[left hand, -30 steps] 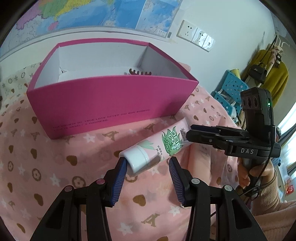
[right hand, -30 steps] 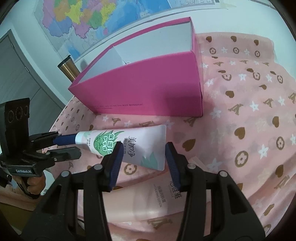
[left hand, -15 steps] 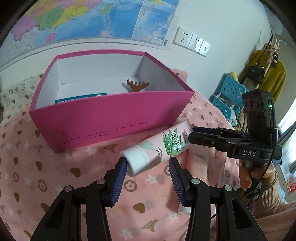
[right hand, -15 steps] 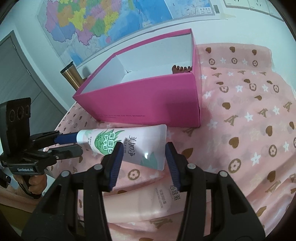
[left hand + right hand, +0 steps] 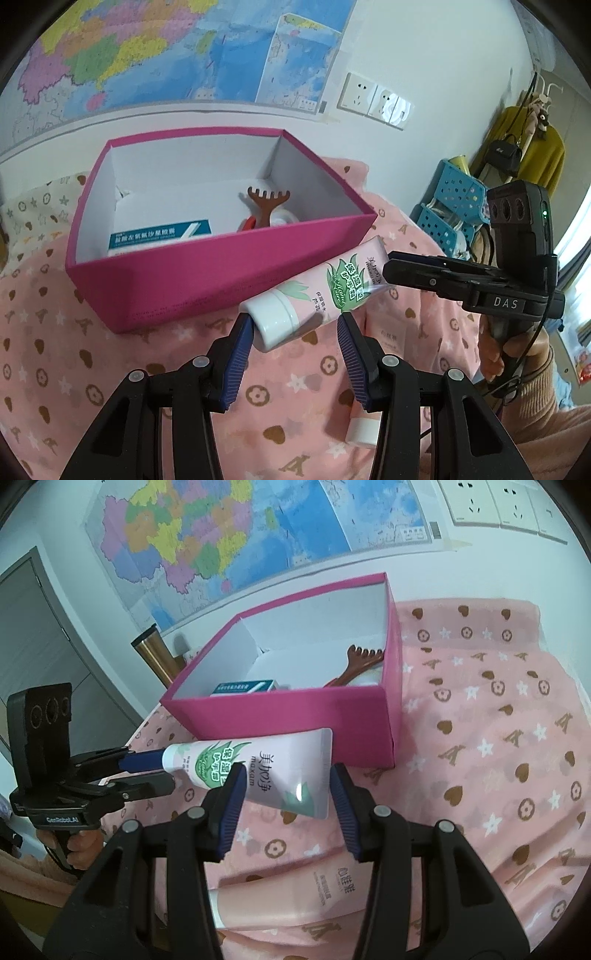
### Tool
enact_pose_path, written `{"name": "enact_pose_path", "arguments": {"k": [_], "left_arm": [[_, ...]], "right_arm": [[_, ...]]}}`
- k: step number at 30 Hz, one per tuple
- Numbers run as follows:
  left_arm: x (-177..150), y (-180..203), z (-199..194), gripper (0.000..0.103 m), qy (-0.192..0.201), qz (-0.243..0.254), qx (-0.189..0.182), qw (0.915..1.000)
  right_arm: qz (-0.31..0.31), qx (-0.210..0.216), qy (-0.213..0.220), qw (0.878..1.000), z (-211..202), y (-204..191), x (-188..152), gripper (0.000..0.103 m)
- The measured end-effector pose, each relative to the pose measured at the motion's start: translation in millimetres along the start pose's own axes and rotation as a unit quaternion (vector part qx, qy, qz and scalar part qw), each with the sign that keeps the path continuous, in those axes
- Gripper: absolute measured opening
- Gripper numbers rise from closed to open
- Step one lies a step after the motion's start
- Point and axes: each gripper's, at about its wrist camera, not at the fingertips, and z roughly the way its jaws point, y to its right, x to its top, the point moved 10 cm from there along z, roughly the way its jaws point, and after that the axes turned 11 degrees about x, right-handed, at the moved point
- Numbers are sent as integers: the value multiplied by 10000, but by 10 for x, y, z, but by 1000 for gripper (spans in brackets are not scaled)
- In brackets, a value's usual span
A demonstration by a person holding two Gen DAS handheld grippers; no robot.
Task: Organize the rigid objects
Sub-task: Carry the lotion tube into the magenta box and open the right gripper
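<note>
Spanning both grippers, the tube [image 5: 320,295] lies lengthwise; left gripper [image 5: 295,334] pinches its cap, right gripper [image 5: 286,788] its crimped tail; the box [image 5: 207,275] sits just beyond.

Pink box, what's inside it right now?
Inside the pink box: a teal-and-white carton, a brown wooden comb-like tool, something red and something white beside it. The near wall hides the rest.
</note>
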Motion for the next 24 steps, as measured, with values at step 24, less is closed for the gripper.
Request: {"name": "enact_pose_path", "arguments": {"k": [24], "left_arm": [[490, -43, -72, 47, 407, 10, -32, 9992]], "right_arm": [[-269, -80, 362, 9990, -79, -22, 549, 50]]}}
